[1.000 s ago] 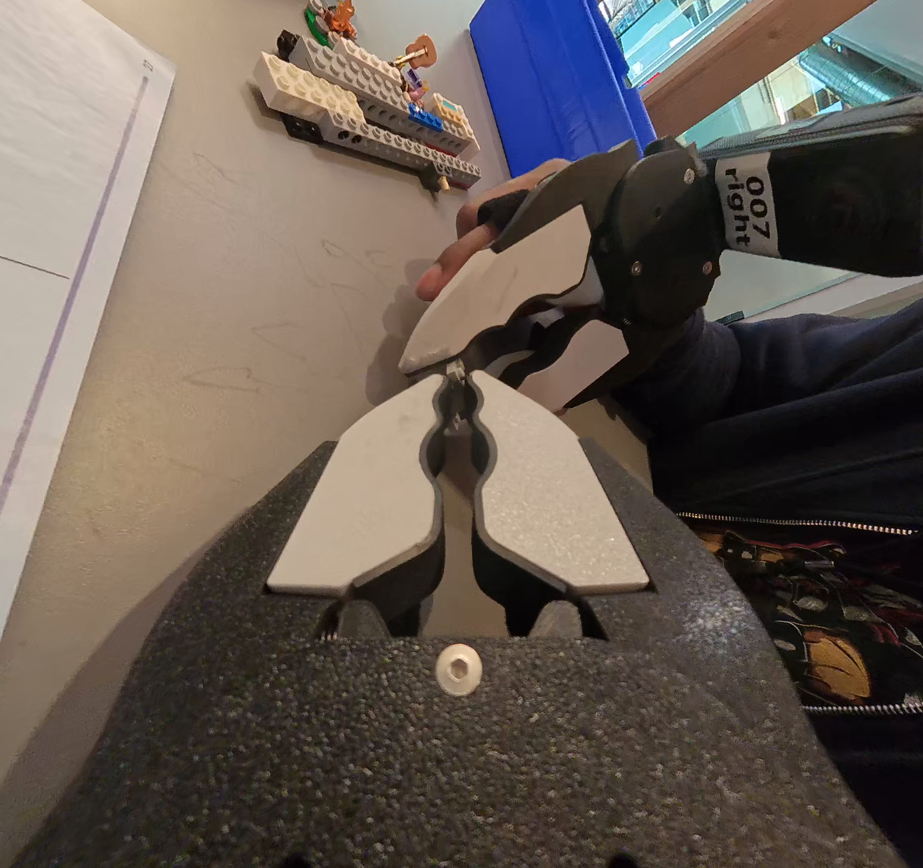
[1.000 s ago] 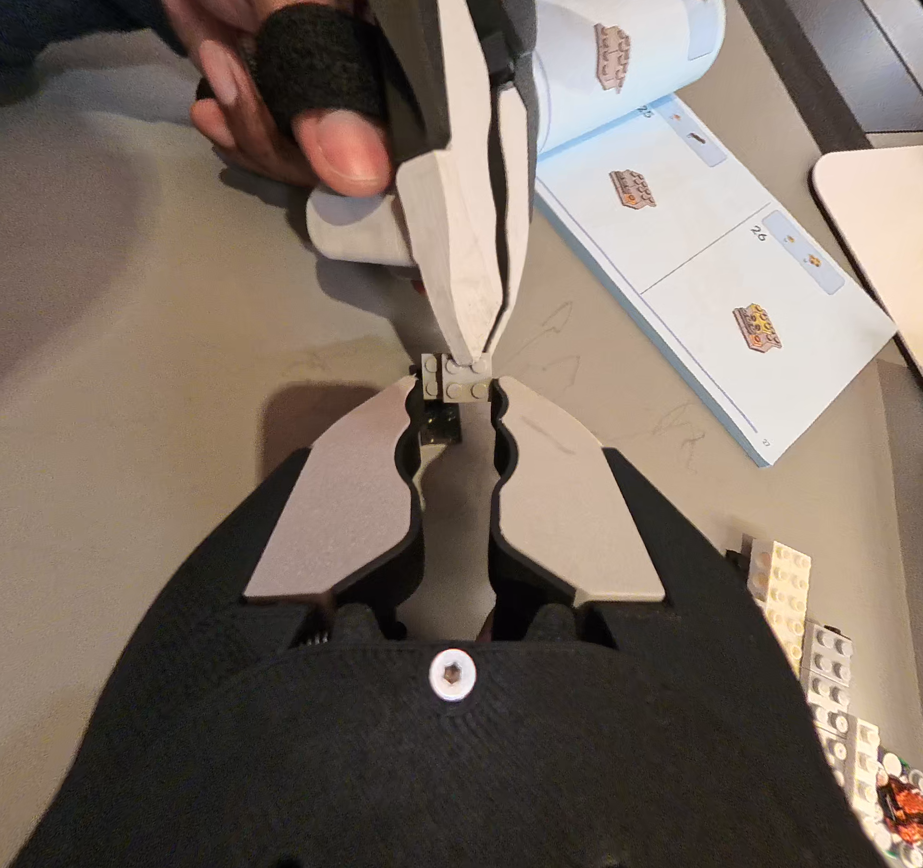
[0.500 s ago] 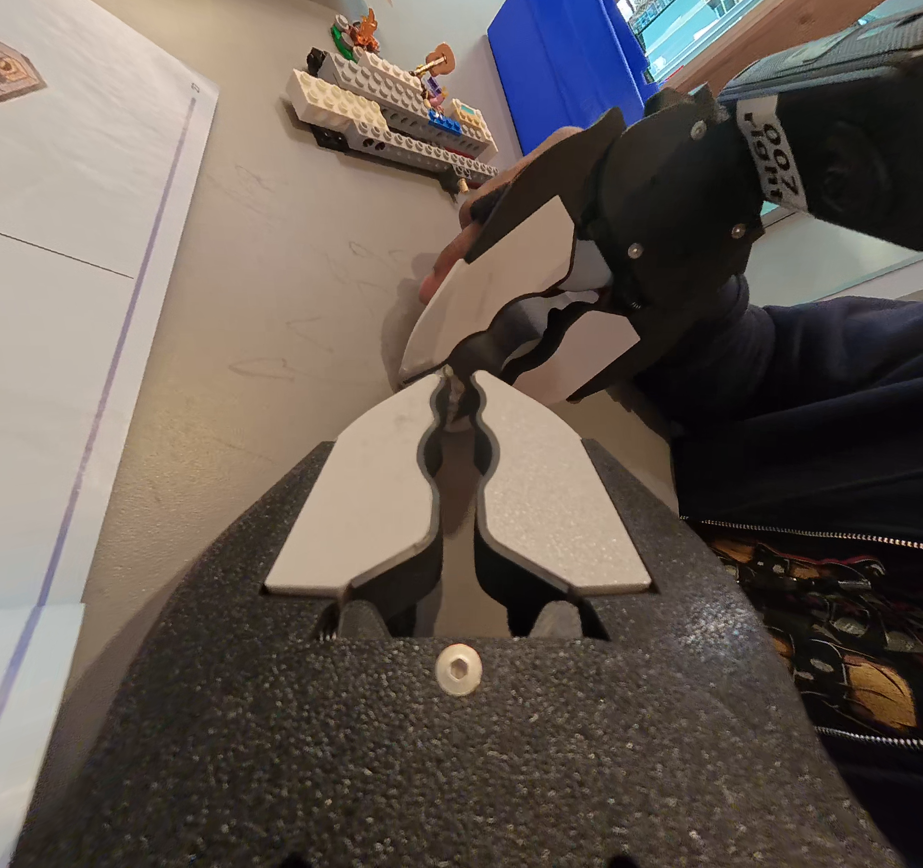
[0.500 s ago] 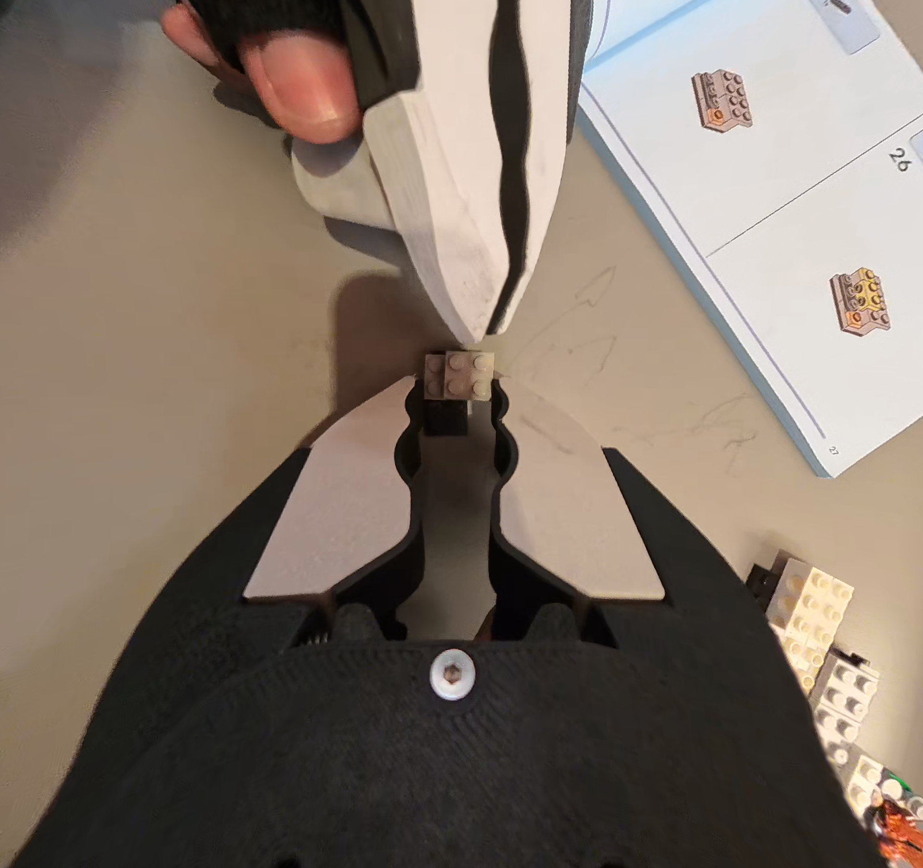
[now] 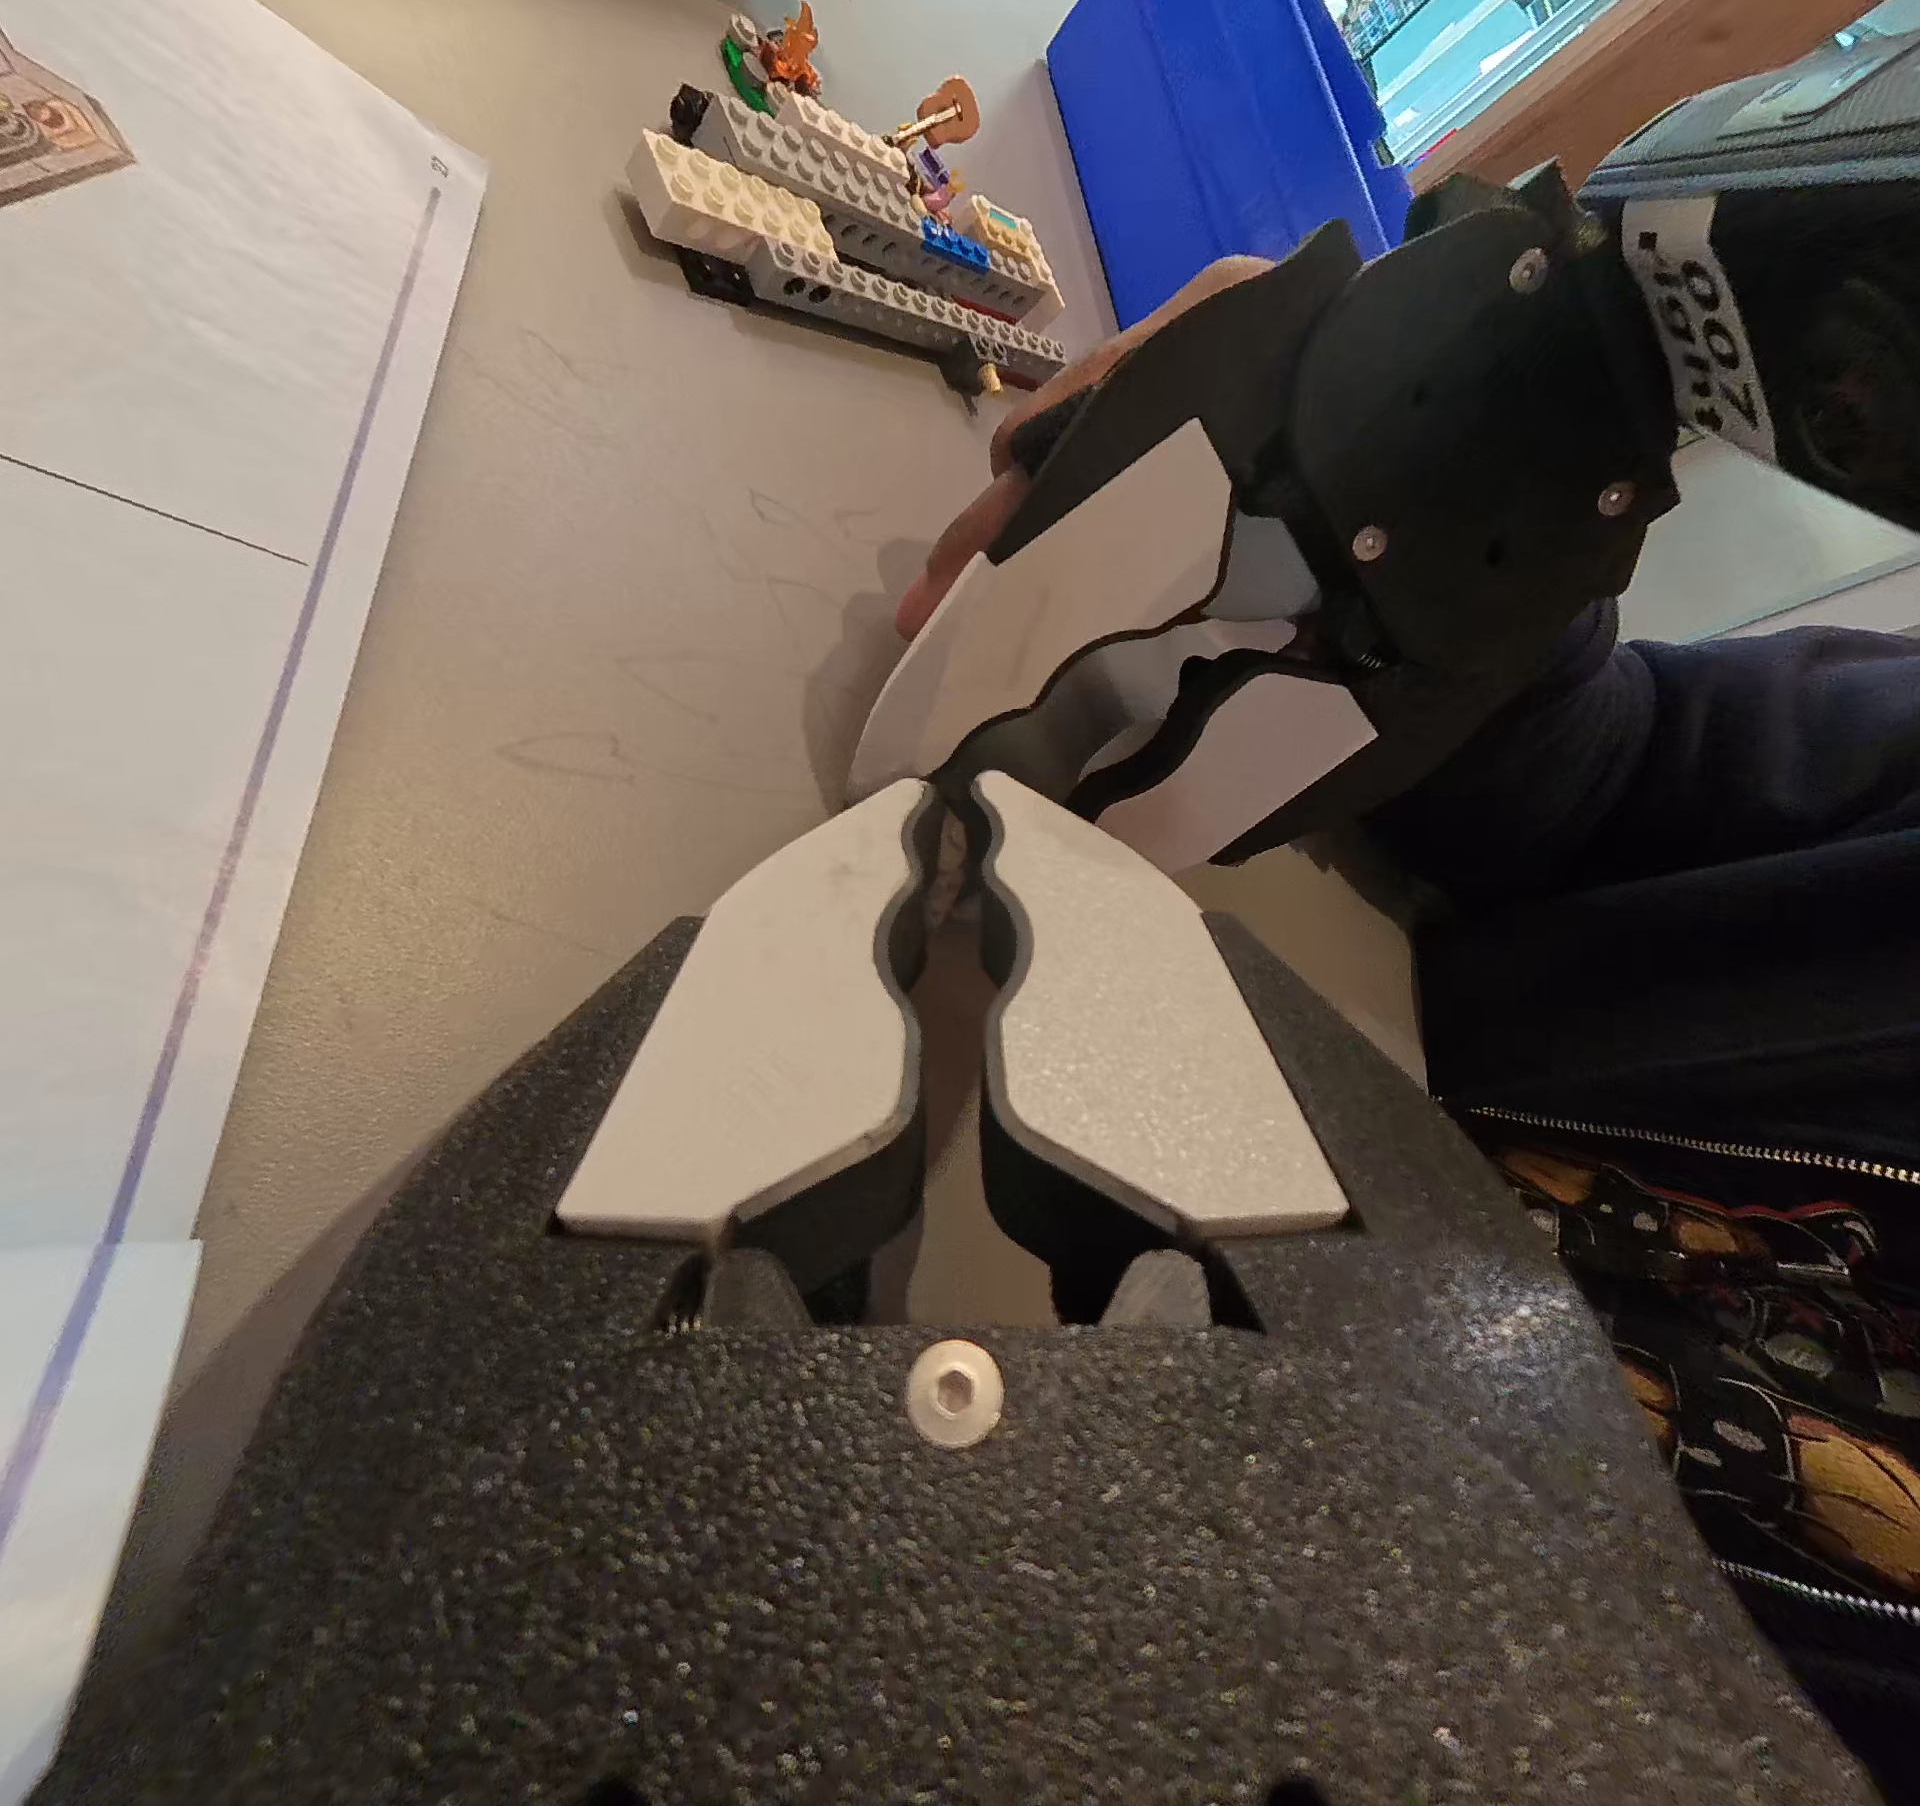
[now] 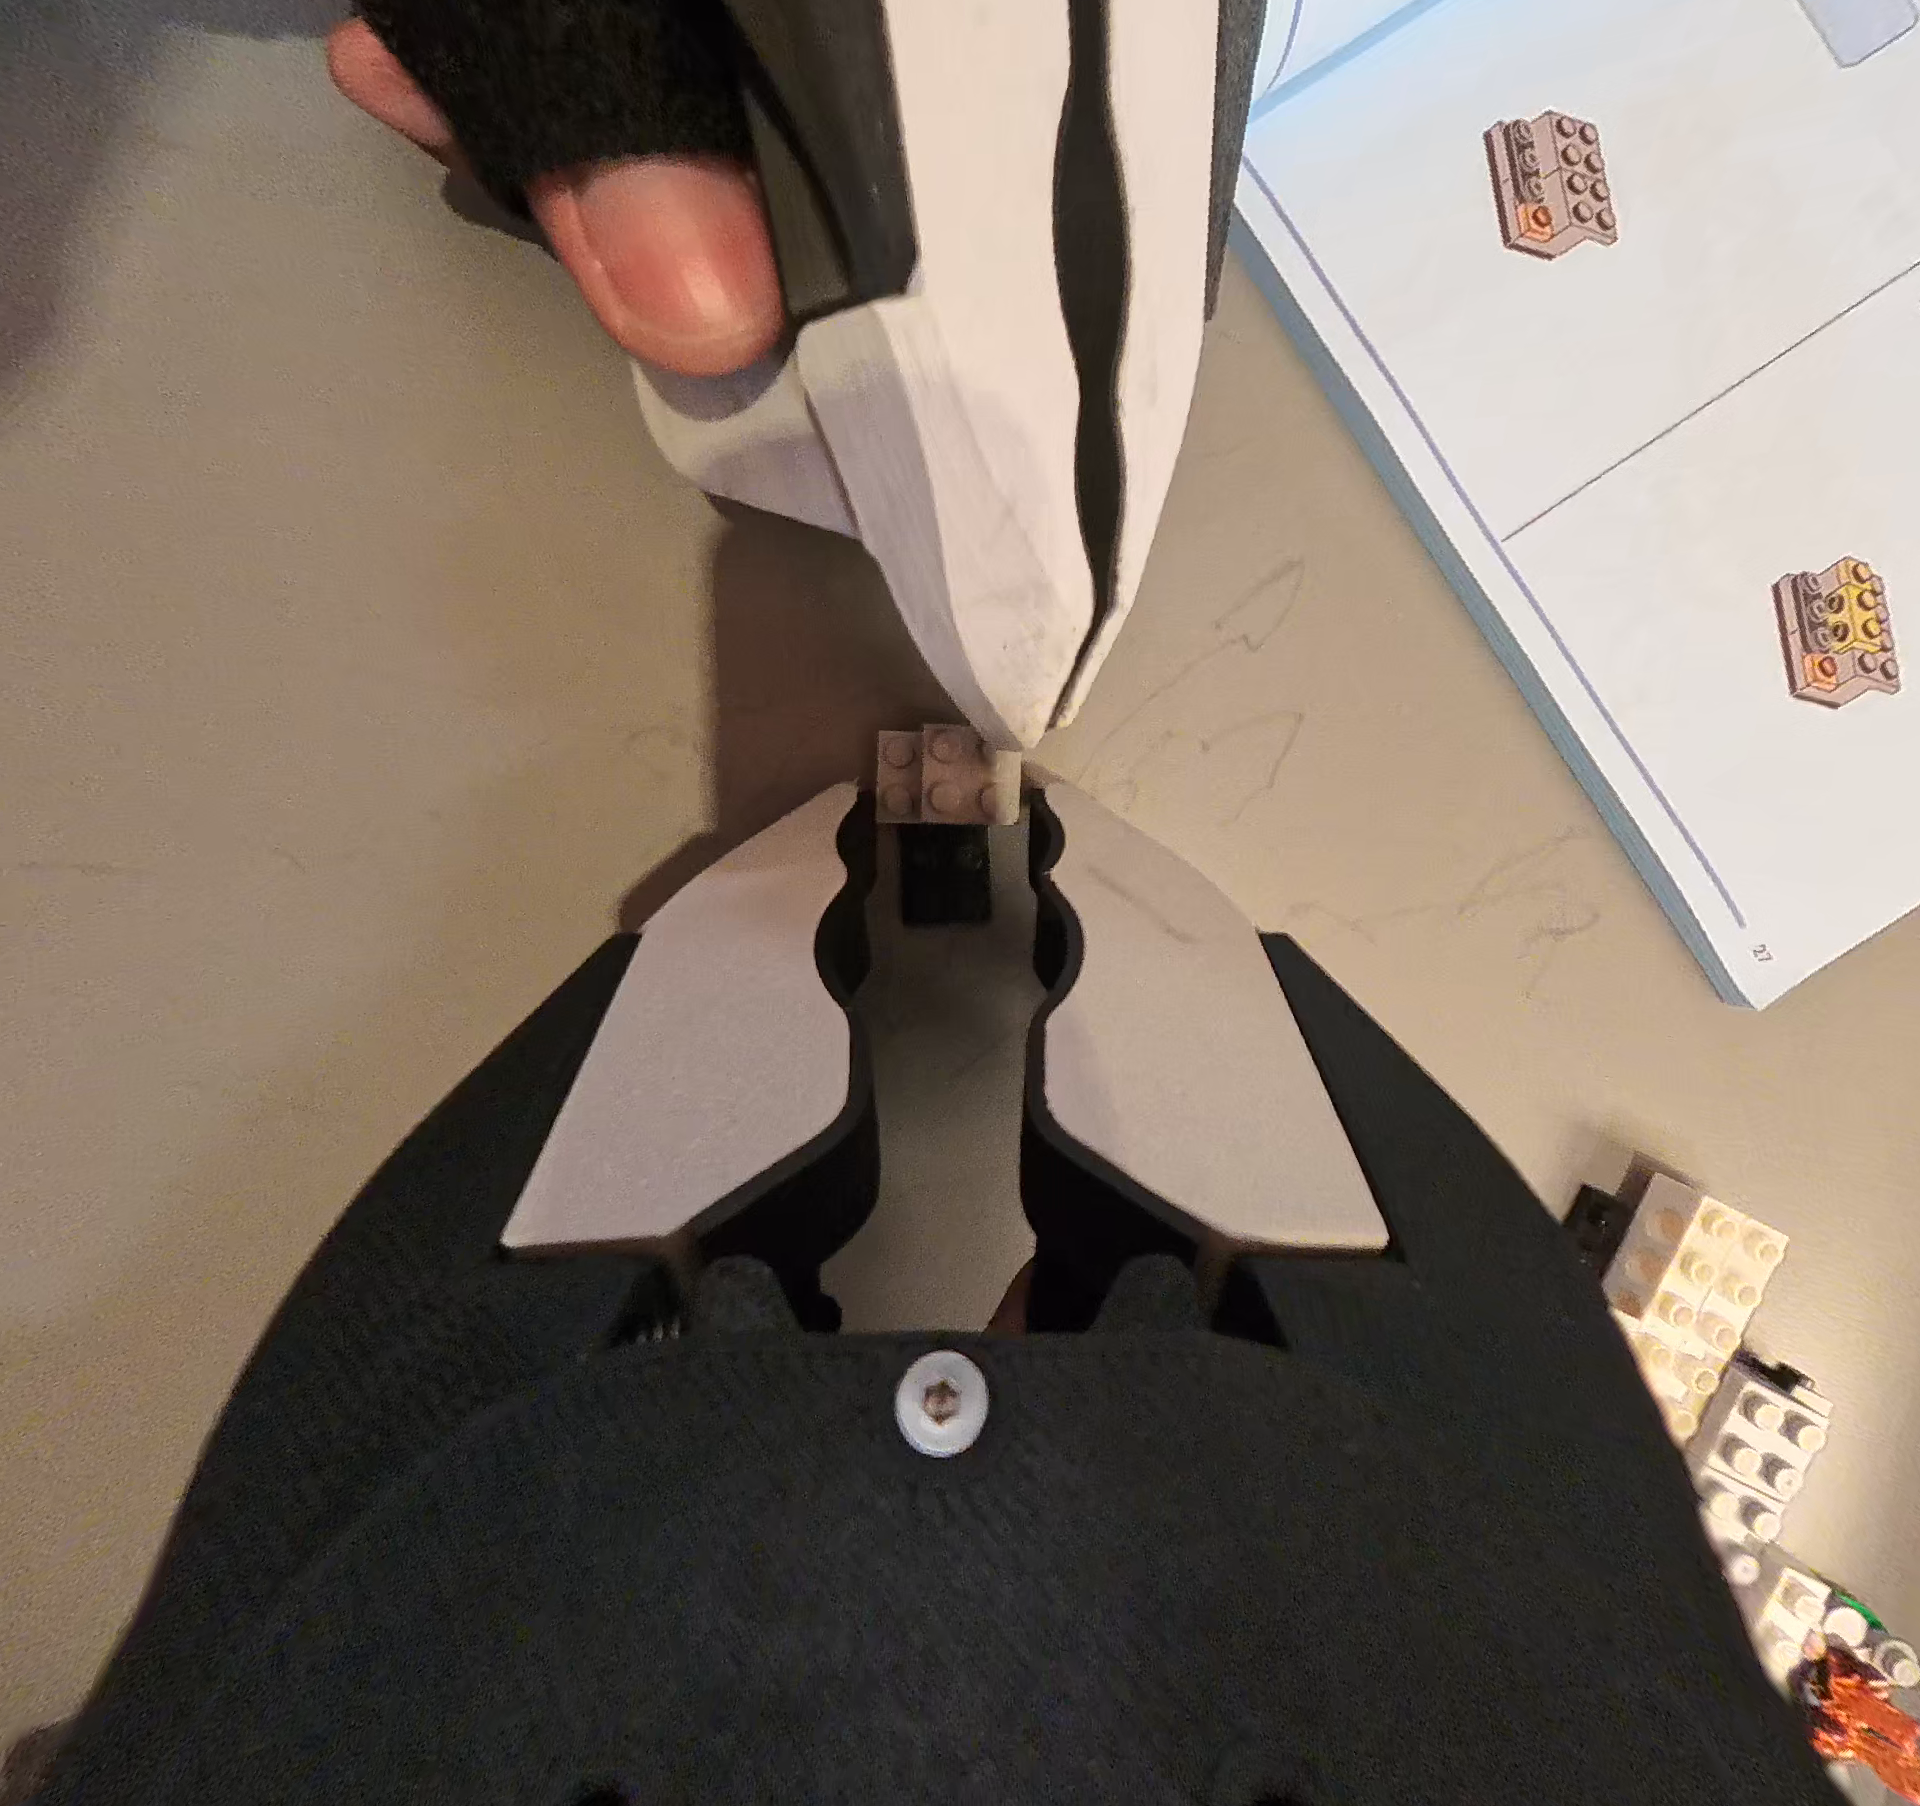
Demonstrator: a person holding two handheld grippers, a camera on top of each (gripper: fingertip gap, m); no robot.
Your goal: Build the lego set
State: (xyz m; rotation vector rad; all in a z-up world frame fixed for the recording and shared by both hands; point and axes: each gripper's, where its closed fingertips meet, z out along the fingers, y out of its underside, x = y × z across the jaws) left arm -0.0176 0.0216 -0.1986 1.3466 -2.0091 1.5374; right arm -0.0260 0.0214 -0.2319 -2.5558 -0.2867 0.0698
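right gripper: mine, clamped on a small grey brick assembly; both fingertips press its sides at 12 o'clock of my view, studs face the camera, a black piece hangs off it back between the fingers.
left gripper: tips drawn almost together. In the right wrist view it comes down from 12 o'clock with its point touching the top right corner of the grey brick assembly. I can't tell whether anything is pinched between the tips.
hand on left gripper: thumb in a black finger sleeve at 11 o'clock, right beside the left gripper's fingers.
blocking, left wrist view: the right gripper body fills 1 to 2 o'clock and its white fingers cross just behind my tips, so the brick shows only as a sliver in the slot.
blocking, right wrist view: the left gripper's fingers cover the table beyond the brick.
table: beige, scratched, under everything.
instruction booklet: open, 1 to 3 o'clock in the right wrist view, lying flat, well apart from the brick; same booklet at 9 to 10 o'clock in the left wrist view.
brick build: long white and grey row with small coloured bits on top, 12 o'clock in the left wrist view; again at 4 to 5 o'clock in the right wrist view, well apart from the grippers.
blue panel: upright, 1 o'clock, behind the brick build.
person: dark sleeve at 3 o'clock.
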